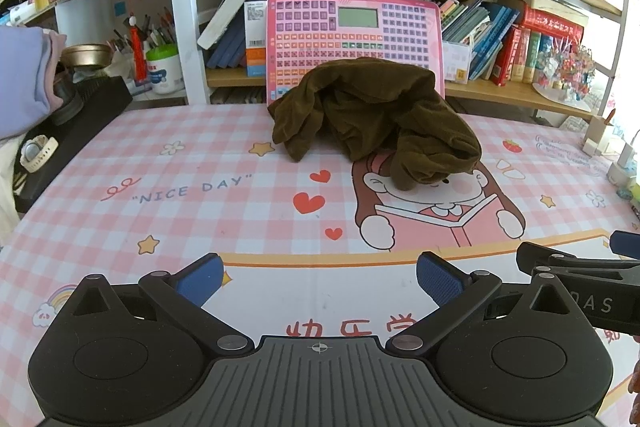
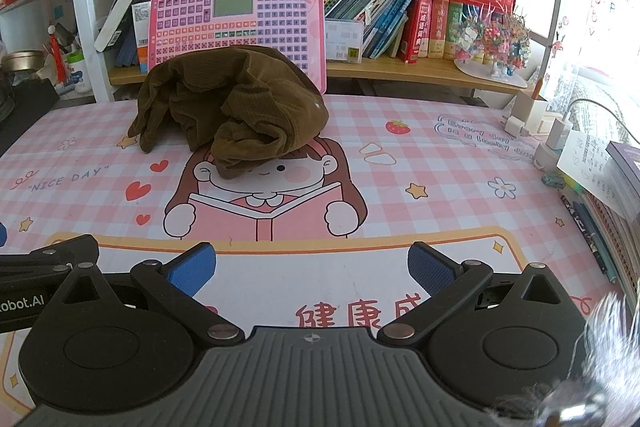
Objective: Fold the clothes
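A crumpled dark brown garment (image 1: 376, 119) lies in a heap at the back of the pink checked desk mat (image 1: 160, 187); it also shows in the right wrist view (image 2: 232, 107). My left gripper (image 1: 320, 281) is open and empty, near the front edge, well short of the garment. My right gripper (image 2: 312, 273) is open and empty, also near the front edge. The right gripper's body shows at the right edge of the left wrist view (image 1: 580, 275). The left gripper's body shows at the left edge of the right wrist view (image 2: 40, 267).
A pink keyboard toy (image 1: 352, 35) leans on the bookshelf behind the garment. A black box (image 1: 68, 131) with a watch and folded lilac clothes (image 1: 24, 79) stand at the left. Chargers (image 2: 560, 131), papers and books (image 2: 616, 195) crowd the right side.
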### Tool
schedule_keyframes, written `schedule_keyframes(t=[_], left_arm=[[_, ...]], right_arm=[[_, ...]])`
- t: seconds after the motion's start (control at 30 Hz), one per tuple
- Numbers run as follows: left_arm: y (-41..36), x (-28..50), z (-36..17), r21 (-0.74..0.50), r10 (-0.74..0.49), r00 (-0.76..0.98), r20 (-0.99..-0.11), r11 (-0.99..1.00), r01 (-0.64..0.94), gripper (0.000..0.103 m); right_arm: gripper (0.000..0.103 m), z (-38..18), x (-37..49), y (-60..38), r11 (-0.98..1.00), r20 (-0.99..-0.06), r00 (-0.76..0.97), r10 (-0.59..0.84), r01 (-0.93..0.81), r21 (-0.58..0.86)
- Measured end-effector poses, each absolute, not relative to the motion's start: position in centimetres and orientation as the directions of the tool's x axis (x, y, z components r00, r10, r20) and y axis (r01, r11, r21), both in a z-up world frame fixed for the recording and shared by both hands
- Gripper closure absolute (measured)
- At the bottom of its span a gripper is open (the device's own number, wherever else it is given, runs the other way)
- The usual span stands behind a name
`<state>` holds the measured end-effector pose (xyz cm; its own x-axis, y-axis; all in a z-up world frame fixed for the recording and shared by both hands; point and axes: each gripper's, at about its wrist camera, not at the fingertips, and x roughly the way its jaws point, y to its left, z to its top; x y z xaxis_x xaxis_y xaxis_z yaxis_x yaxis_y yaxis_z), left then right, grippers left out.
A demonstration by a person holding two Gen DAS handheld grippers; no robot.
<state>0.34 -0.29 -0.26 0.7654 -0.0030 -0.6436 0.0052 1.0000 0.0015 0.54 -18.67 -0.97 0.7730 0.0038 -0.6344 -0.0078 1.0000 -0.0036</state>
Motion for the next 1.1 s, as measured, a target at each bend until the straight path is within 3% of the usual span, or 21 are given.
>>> schedule_keyframes(t=[1.1], left_arm=[[-0.09, 0.24, 0.00, -0.011, -0.013, 0.776, -0.631, 1.000, 0.007, 0.000]], right_arm=[[0.001, -0.74, 0.02, -18.61, 1.000, -0.617, 0.787, -0.001, -0.001, -0.002]])
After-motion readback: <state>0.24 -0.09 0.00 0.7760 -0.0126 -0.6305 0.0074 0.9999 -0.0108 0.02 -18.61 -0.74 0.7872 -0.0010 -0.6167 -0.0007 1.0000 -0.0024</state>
